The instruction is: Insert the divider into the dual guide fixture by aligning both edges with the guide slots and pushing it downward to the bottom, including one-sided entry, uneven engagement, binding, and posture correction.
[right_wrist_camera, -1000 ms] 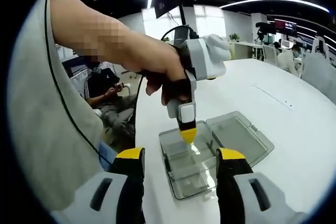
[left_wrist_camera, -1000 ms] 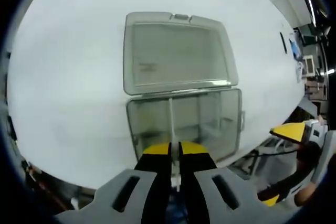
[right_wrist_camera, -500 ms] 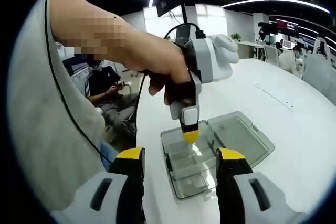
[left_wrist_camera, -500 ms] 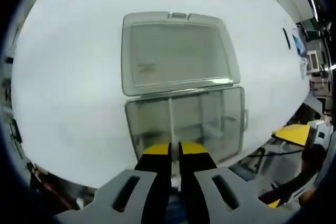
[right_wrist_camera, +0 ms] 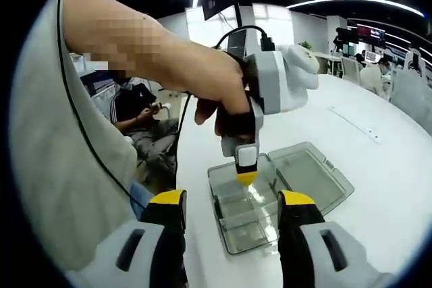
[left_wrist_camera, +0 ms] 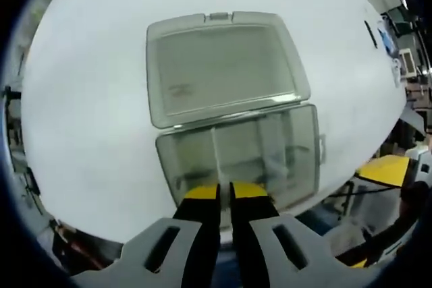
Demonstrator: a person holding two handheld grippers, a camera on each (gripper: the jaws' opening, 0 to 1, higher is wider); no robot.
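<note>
A clear plastic box (left_wrist_camera: 302, 160) with inner guide walls lies on the white table (left_wrist_camera: 81, 99), its hinged lid (left_wrist_camera: 223, 65) folded open flat behind it. My left gripper (left_wrist_camera: 225, 191) is shut on a thin clear divider (left_wrist_camera: 217, 160), seen edge-on and reaching down into the box's left part. In the right gripper view a hand holds that left gripper (right_wrist_camera: 247, 178) upright, yellow tips inside the box (right_wrist_camera: 246, 227); the divider is too clear to make out there. My right gripper (right_wrist_camera: 231, 202) hangs open at the near table edge, holding nothing, its yellow tip (left_wrist_camera: 386, 166) beside the box.
The table edge (right_wrist_camera: 185, 187) runs just left of the box, with a seated person (right_wrist_camera: 138, 126) beyond it. A person's arm and light sleeve (right_wrist_camera: 61, 166) take up the left of the right gripper view. White tabletop (right_wrist_camera: 378, 166) stretches to the right of the open lid (right_wrist_camera: 314, 177).
The left gripper has sunk a little toward the box with the divider, drifting slightly right in the right gripper view. The right gripper has stayed still and open.
</note>
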